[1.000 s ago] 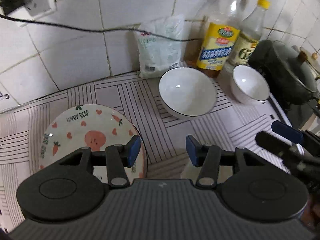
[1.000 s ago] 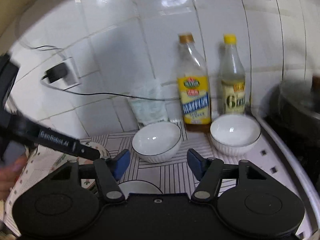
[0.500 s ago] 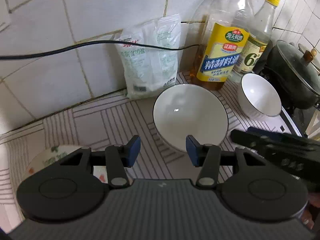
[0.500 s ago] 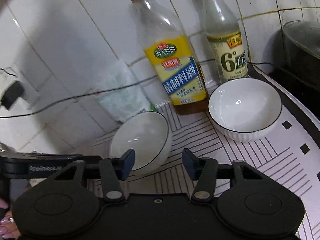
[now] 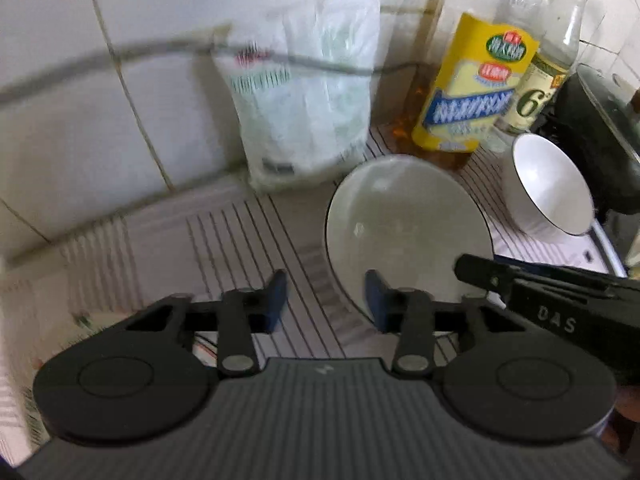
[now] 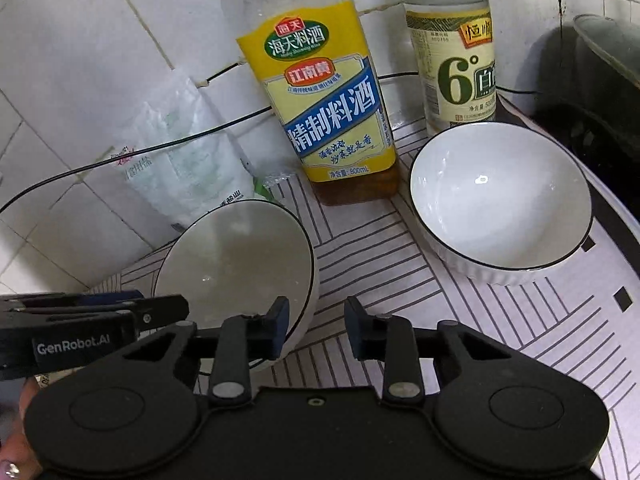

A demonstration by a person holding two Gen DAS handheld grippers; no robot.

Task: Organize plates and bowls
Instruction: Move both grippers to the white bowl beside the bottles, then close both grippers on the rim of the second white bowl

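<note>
Left hand-held gripper (image 5: pixel 325 299) open, blue pads apart, nothing between them; hovering over the striped mat on the desk (image 5: pixel 224 240), with the near bowl (image 5: pixel 406 232) at 1 o'clock and its rim just past the right pad. Right hand-held gripper (image 6: pixel 316 327) likewise open and holding nothing, its left pad in front of that bowl's rim (image 6: pixel 236 260), at 10 o'clock from the gap; touching or only overlapping, cannot tell. Second bowl (image 6: pixel 500 200) upright at 1 o'clock in the right wrist view, well apart from the first, just in front of the vinegar bottle (image 6: pixel 454 52). Cooking wine bottle (image 6: pixel 324 100) with yellow label at 12 o'clock, between the two bowls and behind them, against the tiled wall (image 6: pixel 80 60). White plastic bag (image 5: pixel 308 104) leaning on the wall at 12 o'clock in the left wrist view, a black cable (image 6: pixel 160 146) running across it. Dark lidded pot (image 5: pixel 600 140) at 2 o'clock, beside the second bowl. Edge of a patterned plate (image 5: pixel 80 320) barely visible at 9 o'clock under the left hand-held gripper's body.
</note>
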